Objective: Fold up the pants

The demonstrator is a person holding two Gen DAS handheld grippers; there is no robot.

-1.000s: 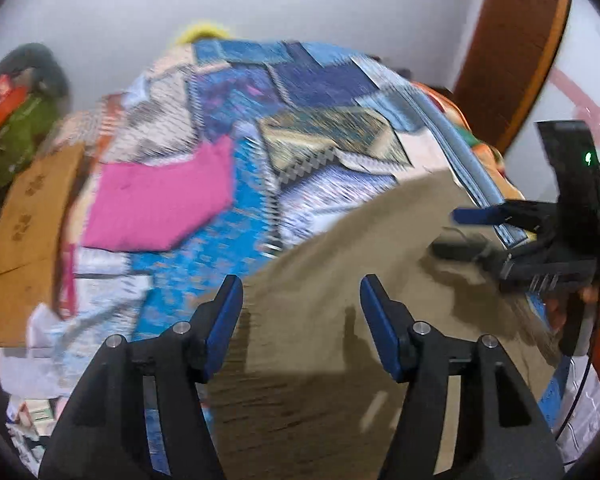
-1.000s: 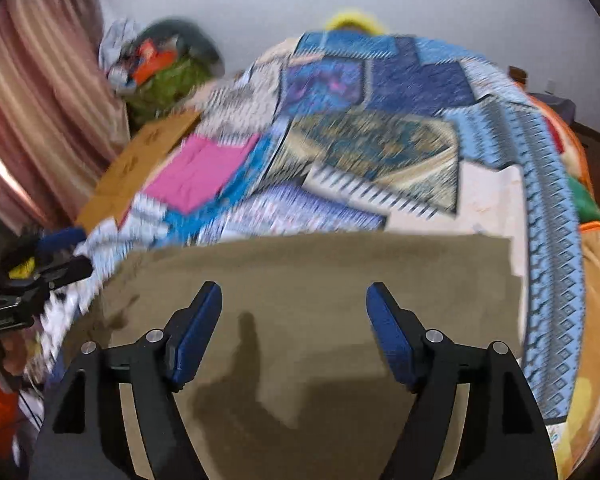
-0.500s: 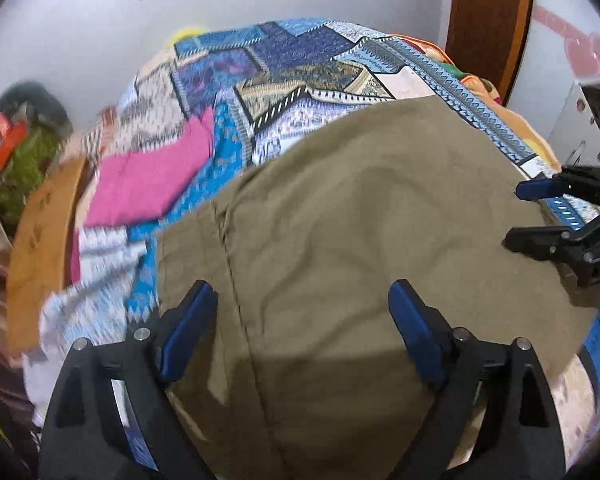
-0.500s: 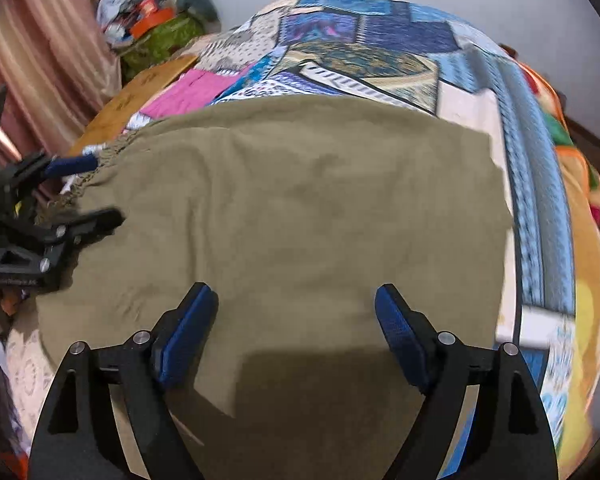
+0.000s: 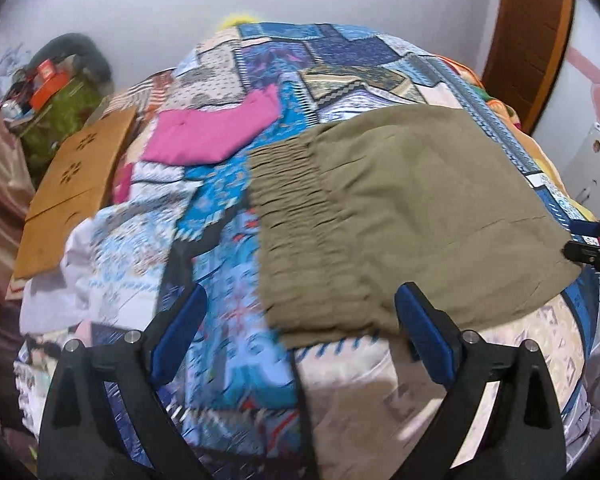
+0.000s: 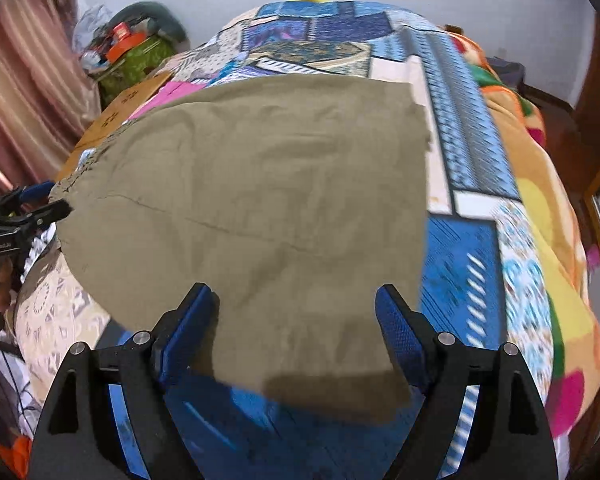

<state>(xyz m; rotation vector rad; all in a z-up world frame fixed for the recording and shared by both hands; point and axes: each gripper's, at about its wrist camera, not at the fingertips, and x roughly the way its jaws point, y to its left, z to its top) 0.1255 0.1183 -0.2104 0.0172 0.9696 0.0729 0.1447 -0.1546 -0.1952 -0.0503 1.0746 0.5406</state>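
Note:
Olive-green pants (image 5: 400,200) lie folded flat on the patchwork bedspread (image 5: 220,280), their gathered elastic waistband (image 5: 296,208) at the left end. My left gripper (image 5: 300,292) hovers over the waistband's near corner. Its jaws are opening, and the corner lies under the gap with neither pad touching it. In the right wrist view the pants (image 6: 260,200) fill the middle. My right gripper (image 6: 294,292) stands open above their near edge, its pads apart from the cloth. Each gripper shows at the other view's edge: the right gripper (image 5: 592,240) and the left gripper (image 6: 24,212).
A pink cloth (image 5: 212,132) lies on the bed beyond the waistband. A cardboard sheet (image 5: 72,184) and a heap of bags (image 5: 60,96) sit at the left. A wooden door (image 5: 532,32) stands at the right, and a striped curtain (image 6: 20,72) hangs at the left.
Both grippers have drawn back toward the near edge of the pants. The left one shifted left past the waistband and its jaws widened. The pants lie flat.

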